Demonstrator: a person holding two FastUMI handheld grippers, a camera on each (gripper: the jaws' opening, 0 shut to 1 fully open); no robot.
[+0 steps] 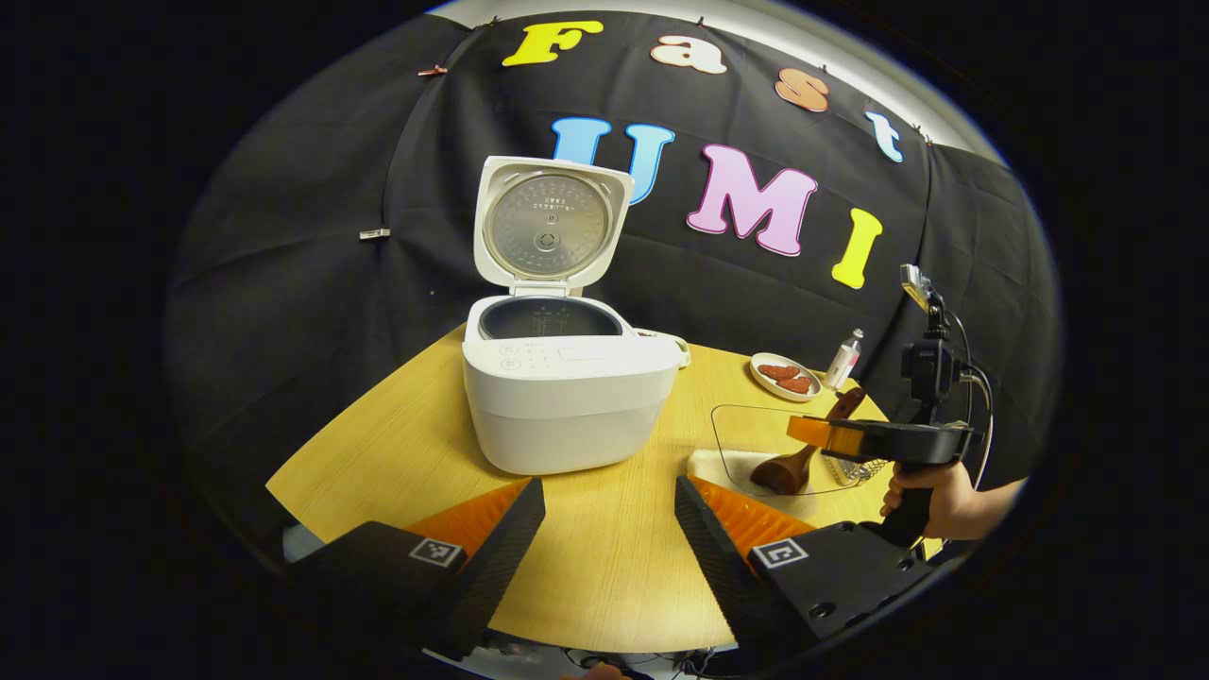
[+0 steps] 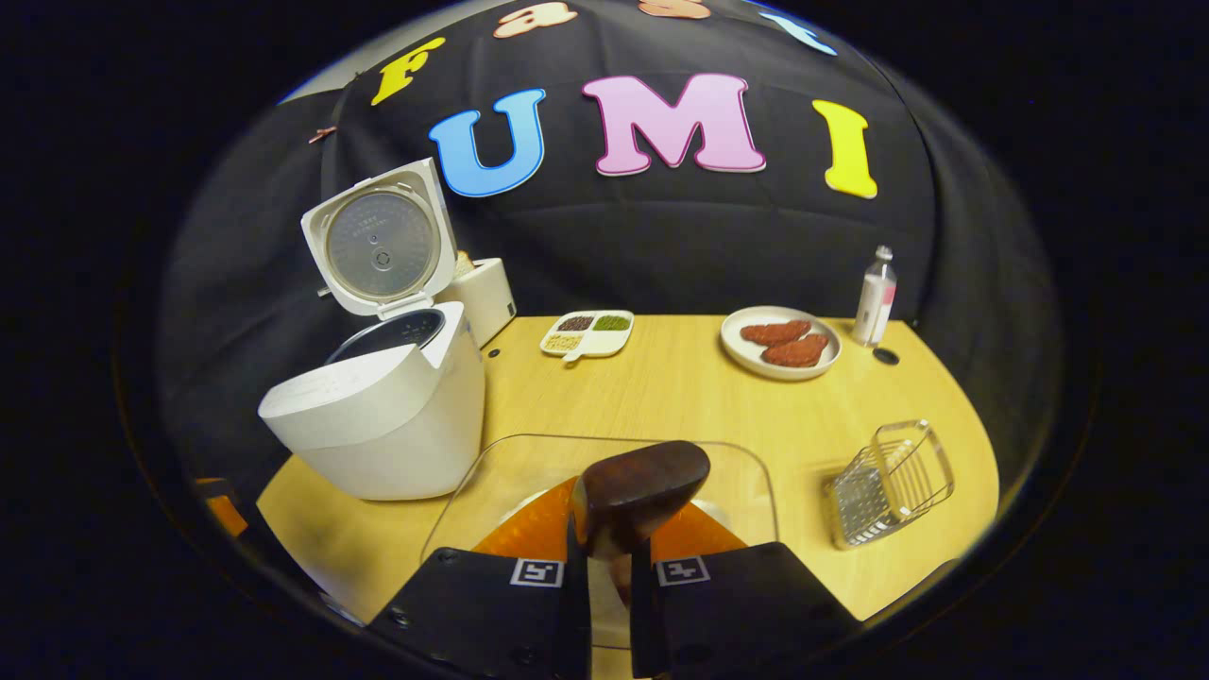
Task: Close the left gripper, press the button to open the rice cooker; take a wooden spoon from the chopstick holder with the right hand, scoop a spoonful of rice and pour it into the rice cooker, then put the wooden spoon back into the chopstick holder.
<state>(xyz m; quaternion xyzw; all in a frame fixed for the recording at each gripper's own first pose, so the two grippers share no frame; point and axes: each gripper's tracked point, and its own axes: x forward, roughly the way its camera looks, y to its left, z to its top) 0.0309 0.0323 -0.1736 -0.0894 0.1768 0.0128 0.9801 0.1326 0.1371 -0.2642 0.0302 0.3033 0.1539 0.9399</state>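
We've got the round wooden table (image 1: pixel 604 557) as the biggest thing here, and there's a good stretch of bare top in front of the rice cooker (image 1: pixel 567 397), running out to the near rim. The rice cooker sits toward the back left of the table with its lid (image 1: pixel 550 222) flipped straight up, so the dark inner pot (image 1: pixel 548 319) is open to us.

To the right of the rice cooker there's a clear glass container (image 2: pixel 604 472) with white rice in its bottom, and the left gripper view puts it well apart from the cooker's side. Further right of the cooker, near the table's right edge, lies a wire chopstick holder (image 2: pixel 893 482), tipped on its side.

The right gripper view gives us stuff the other one hides: a white box (image 2: pixel 484 297) tucked behind the rice cooker and a divided dish of grains (image 2: pixel 587 333) just right of it. Both views catch the plate (image 2: pixel 779 345) with two reddish pieces and the small bottle (image 2: pixel 876 295) at the back.

The left gripper (image 1: pixel 609 529) hangs low in front of the rice cooker, jaws spread wide with nothing between them. The right gripper (image 2: pixel 609 557) is over the glass container, held by a hand (image 1: pixel 935 496) from the right side, jaws pinching the wooden spoon (image 2: pixel 638 491) by its handle. The spoon's bowl (image 1: pixel 779 472) angles down into the container.
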